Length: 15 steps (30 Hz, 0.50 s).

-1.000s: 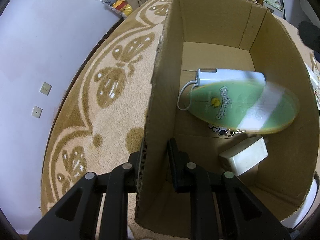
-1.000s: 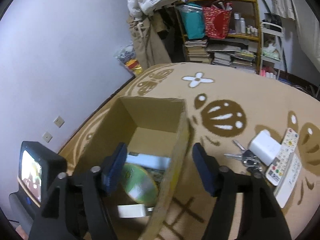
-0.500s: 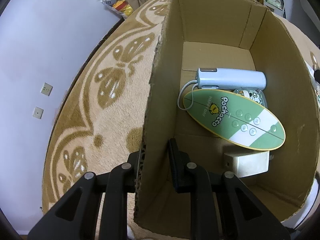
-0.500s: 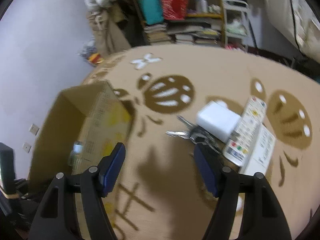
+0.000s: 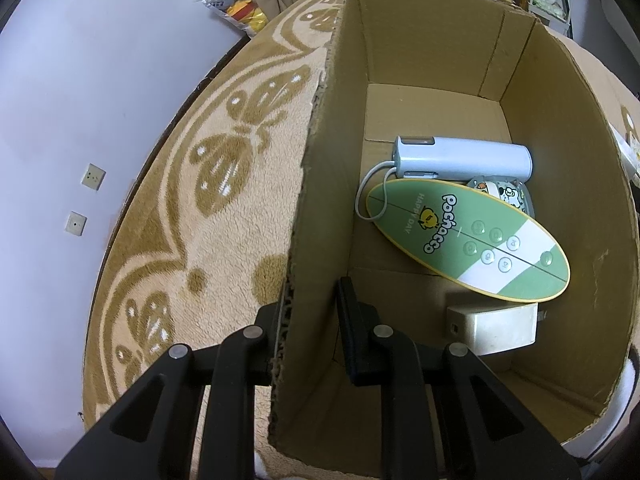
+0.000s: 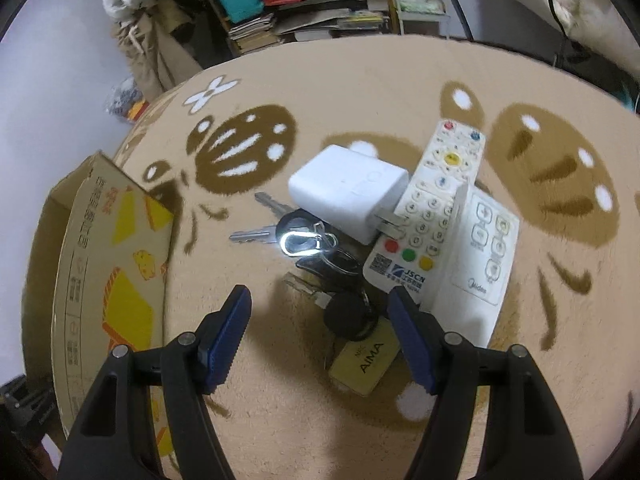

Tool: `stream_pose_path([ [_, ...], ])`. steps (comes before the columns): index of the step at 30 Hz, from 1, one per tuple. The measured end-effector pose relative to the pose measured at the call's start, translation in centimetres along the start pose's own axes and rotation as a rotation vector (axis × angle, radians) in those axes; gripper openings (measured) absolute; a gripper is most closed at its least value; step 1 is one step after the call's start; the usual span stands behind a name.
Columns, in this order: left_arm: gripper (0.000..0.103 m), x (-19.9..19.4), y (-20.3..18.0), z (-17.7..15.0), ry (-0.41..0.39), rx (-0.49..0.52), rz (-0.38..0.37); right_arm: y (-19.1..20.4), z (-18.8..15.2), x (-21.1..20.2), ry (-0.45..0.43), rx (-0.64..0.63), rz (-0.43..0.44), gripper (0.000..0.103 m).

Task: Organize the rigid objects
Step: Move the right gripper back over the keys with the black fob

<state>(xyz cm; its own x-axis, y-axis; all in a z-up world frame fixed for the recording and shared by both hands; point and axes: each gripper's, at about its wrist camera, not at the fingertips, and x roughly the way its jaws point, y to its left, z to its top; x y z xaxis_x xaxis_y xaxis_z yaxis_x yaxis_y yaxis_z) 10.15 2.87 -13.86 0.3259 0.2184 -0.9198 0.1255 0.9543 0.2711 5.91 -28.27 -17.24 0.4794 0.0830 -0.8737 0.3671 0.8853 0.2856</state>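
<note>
Cardboard fills the left wrist view: our left gripper point(image 5: 310, 322) clamps the near side wall of the cardboard box point(image 5: 320, 208), one finger outside over the carpet point(image 5: 224, 224), the other inside. On the box floor, at centre right of the frame, lie a pale blue power bank point(image 5: 464, 157), a green oval board point(image 5: 468, 240) partly over a small patterned case point(image 5: 502, 194), and, lower right, a cream adapter point(image 5: 492, 324).

Through the right wrist view we see our right gripper point(image 6: 320, 332) with jaws wide and holding nothing, hovering over a bunch of keys point(image 6: 316, 248) with a yellow tag point(image 6: 366, 360). Just beyond, at centre right, sit a white charger point(image 6: 348, 188), a white remote point(image 6: 432, 208) and a flat remote point(image 6: 480, 248). The box stands at the left edge.
</note>
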Motion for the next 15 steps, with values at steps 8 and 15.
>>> stream_pose_path([
  [8, 0.019, 0.0, 0.1, 0.0, -0.001, 0.0, 0.001, -1.3, 0.0, 0.5, 0.009, 0.06, 0.05, 0.053],
  [15, 0.019, 0.0, 0.1, 0.0, -0.001, 0.002, 0.0, -1.3, 0.4, 0.8, 0.027, 0.061, 0.043, 0.043],
])
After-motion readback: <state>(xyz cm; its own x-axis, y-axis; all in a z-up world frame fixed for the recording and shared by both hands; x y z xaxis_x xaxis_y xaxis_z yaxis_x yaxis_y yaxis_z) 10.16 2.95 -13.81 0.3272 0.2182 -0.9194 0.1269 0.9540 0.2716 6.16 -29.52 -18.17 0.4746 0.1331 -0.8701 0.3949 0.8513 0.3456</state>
